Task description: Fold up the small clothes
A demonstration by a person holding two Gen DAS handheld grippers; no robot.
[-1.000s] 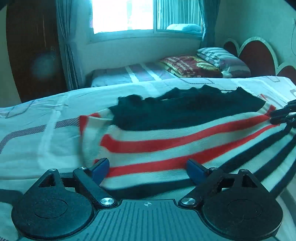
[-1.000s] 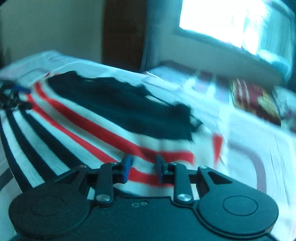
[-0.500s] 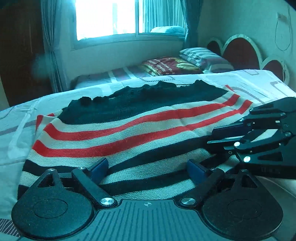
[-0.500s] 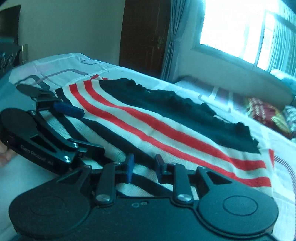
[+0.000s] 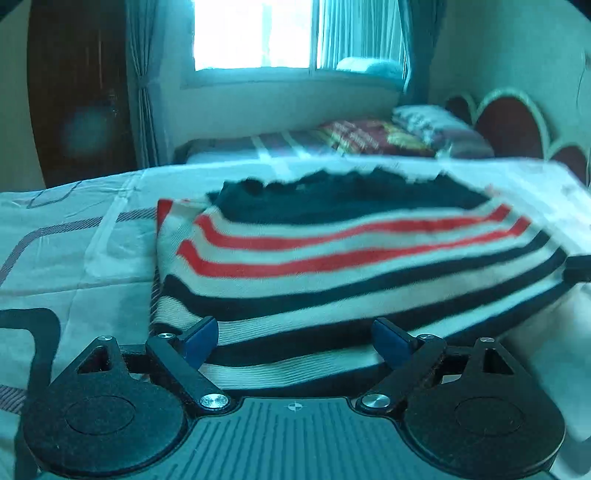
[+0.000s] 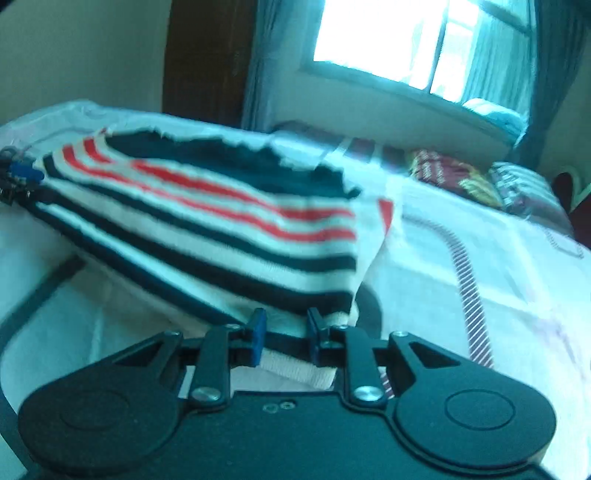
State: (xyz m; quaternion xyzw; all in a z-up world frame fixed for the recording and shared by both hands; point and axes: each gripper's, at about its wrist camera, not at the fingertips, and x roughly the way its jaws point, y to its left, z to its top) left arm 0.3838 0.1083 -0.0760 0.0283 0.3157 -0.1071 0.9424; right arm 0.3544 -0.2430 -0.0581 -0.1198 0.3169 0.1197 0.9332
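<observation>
- Striped sweater (image 5: 332,258) — red, white and dark bands; lies on the bed sheet (image 5: 74,240), its near hem raised off it.
- Left gripper (image 5: 295,338) — jaws wide apart, the hem between them, pads not pressing.
- Right gripper (image 6: 284,334) — jaws close together, clamped on the sweater's corner.
- Pillows (image 5: 424,129) on a second bed beyond, below the window (image 5: 251,33).

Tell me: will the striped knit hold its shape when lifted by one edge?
Probably not. The knit already sags between the right gripper and the bed, so it looks floppy. Its thick ribbed weave should resist slipping.
</observation>
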